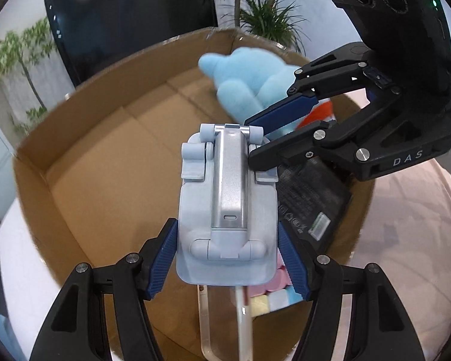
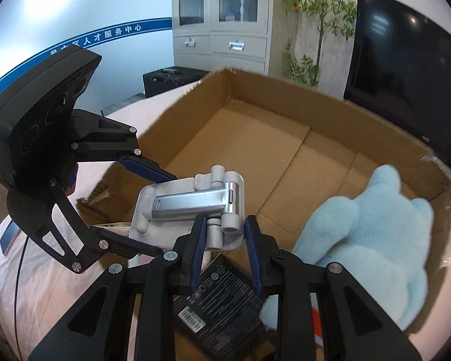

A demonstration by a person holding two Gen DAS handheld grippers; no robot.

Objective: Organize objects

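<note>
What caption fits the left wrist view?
Both grippers hold a folded stand over a box.

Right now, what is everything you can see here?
stand: one, pale blue-grey, folded, held over the box by both grippers
box: one, brown cardboard, open
plush: one, light blue, in the box
black pack: one, in the box under the stand
pastel blocks: several, pink, yellow, blue, in the box
screen: one, black, behind
cabinet: one, grey, far wall
left gripper: black, blue pads, gripping the stand's sides
right gripper: black, on the stand's hinge end
</note>
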